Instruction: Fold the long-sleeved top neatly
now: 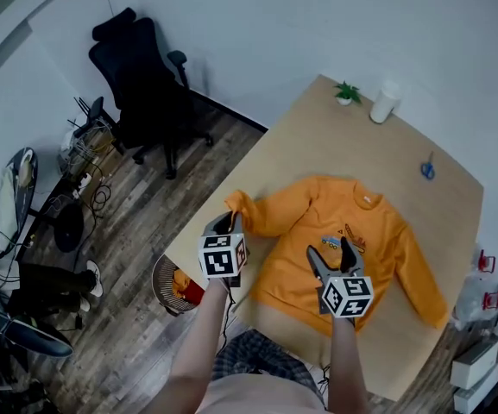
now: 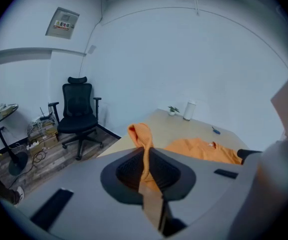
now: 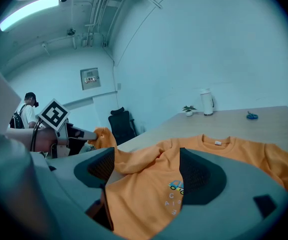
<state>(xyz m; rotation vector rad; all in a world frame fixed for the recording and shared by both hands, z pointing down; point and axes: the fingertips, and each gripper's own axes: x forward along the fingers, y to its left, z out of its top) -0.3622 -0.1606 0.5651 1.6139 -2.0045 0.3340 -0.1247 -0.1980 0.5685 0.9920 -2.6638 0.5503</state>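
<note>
Head view has the orange long-sleeved top (image 1: 318,210) lying face up on the pale wooden table (image 1: 318,128), its body spread flat and the sleeve on the picture's right stretched out beside it. The left gripper (image 1: 224,224) is pressed together on the cuff end of the other sleeve (image 1: 253,207), lifted off the table near its edge; in the left gripper view the cloth runs as a thin orange strip between the closed pads. The right gripper (image 1: 333,255) hangs over the lower chest with its jaws spread wide, holding nothing. Folding looks barely begun: one sleeve is in hand, no fold lies flat yet, and the second sleeve, the sides and the final halving appear left to do. The top reads as soft, thick jersey that creases in loose rolls at the shoulder, with a ribbed collar, a small neck label and a little car print above letters on the chest; the tabletop is smooth and matte
</note>
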